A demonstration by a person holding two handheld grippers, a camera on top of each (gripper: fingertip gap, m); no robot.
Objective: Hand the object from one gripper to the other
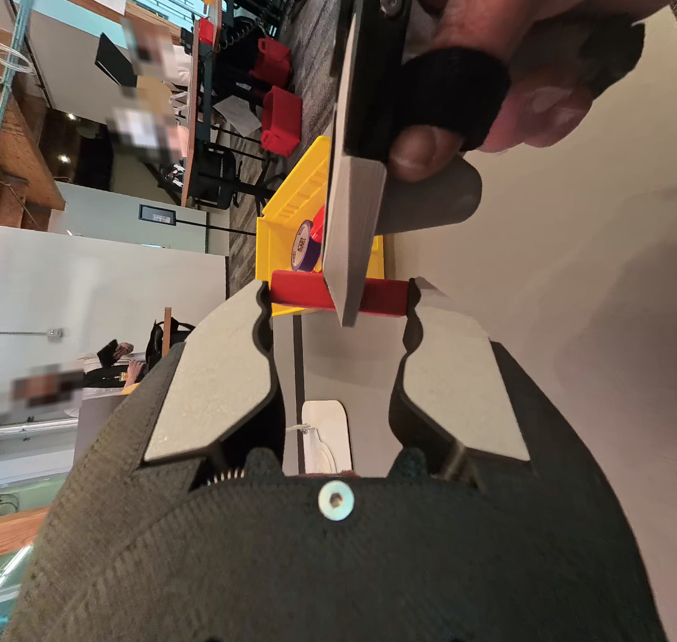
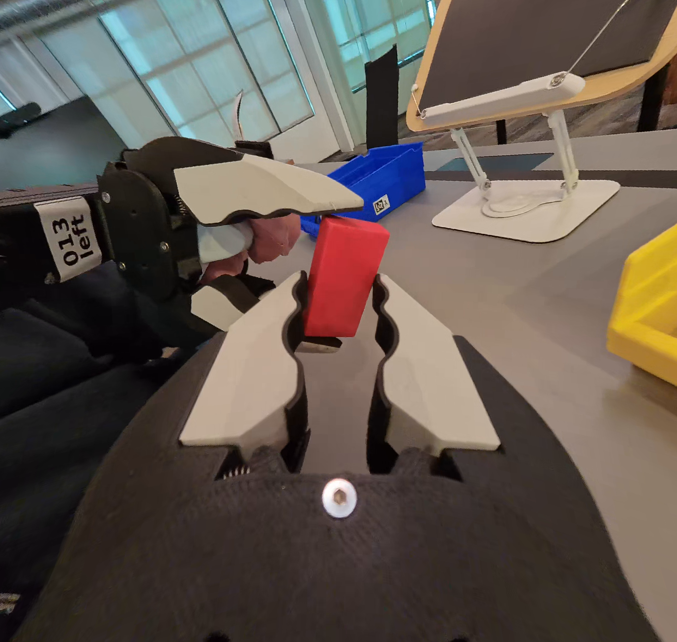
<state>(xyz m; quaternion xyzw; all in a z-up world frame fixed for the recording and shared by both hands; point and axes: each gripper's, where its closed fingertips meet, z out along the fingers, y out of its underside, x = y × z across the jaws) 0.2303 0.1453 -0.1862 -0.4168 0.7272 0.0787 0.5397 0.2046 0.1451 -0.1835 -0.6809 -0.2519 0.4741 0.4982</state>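
Observation:
A red rectangular block (image 2: 344, 276) is held in the air above the grey table (image 2: 494, 294). My left gripper (image 1: 339, 294) is shut on the block (image 1: 304, 291) and clamps its two ends between its fingertips. In the right wrist view the left gripper's upper finger (image 2: 263, 188) rests on the block's top end, and its lower finger sits under the bottom end. My right gripper (image 2: 340, 283) has its jaws closed around the block's middle, touching both long sides. One of its fingers (image 1: 351, 228) crosses the block in the left wrist view. A hand holds that gripper.
A yellow bin (image 2: 644, 316) stands at the right on the table; it also shows in the left wrist view (image 1: 293, 199), holding a purple tape roll (image 1: 304, 247). A blue bin (image 2: 381, 177) stands behind the block. A white stand (image 2: 527, 203) carries a tilted board.

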